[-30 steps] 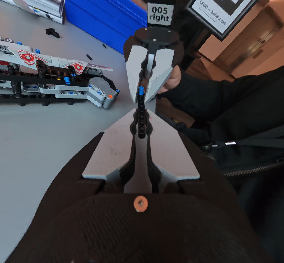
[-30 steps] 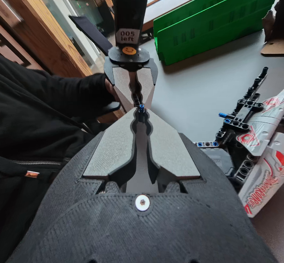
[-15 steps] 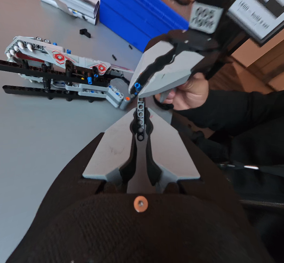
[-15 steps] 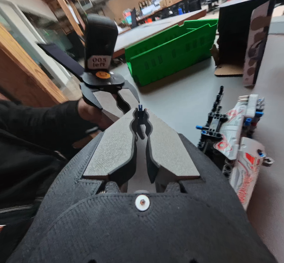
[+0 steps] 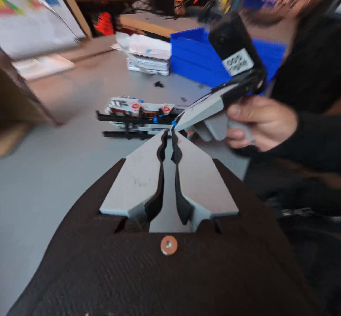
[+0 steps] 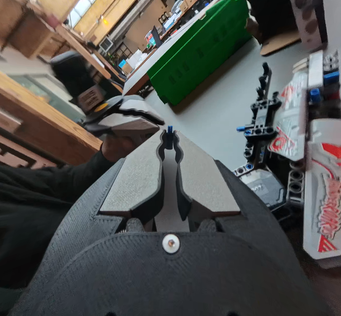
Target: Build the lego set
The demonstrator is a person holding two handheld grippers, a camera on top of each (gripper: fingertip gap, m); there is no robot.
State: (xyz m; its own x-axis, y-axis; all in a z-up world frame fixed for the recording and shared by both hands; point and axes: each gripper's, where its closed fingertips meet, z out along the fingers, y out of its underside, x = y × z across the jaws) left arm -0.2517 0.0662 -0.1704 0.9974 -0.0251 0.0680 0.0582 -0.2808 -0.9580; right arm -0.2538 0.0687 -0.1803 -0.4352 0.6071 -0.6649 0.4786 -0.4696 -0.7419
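Left wrist view shows the left gripper (image 5: 169,131) with its jaws a little apart and nothing between them. Just beside its tip is the right gripper (image 5: 174,123), held by a hand (image 5: 258,124) in a black sleeve. Its jaws are closed on a small blue peg (image 5: 173,122).

Right wrist view shows that blue peg (image 6: 169,131) pinched at the very tip of the right gripper (image 6: 169,137), sticking out past the fingers. The left gripper (image 6: 162,122) is close by, tilted on its side.

The half-built toy model (image 5: 140,116), white with red marks and black bars, lies on the grey counter (image 5: 55,177) past the grippers. A blue bin (image 5: 193,63) and a stack of papers (image 5: 147,57) are near the far edge. A green bin (image 6: 199,61) also stands on the counter.
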